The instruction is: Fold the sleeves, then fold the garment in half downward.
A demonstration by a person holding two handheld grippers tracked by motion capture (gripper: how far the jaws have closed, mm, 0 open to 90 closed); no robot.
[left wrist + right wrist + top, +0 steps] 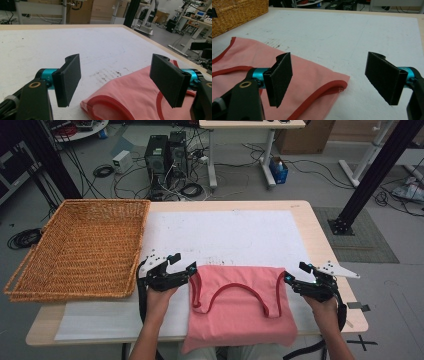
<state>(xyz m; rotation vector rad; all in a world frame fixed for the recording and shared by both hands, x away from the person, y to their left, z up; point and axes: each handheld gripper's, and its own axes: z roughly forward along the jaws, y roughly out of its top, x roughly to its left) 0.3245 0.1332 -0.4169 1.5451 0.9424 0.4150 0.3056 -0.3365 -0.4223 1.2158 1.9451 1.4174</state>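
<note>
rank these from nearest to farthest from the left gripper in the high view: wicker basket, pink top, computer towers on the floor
From the left gripper:
1. Pink top, just to its right on the table.
2. Wicker basket, a little farther, on its left at the table's edge.
3. Computer towers, far behind, on the floor past the table.

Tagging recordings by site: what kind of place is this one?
Likely a robotics lab or workshop: desktop computers and loose cables on the floor, black rig frames, and other workbenches around the table.
</note>
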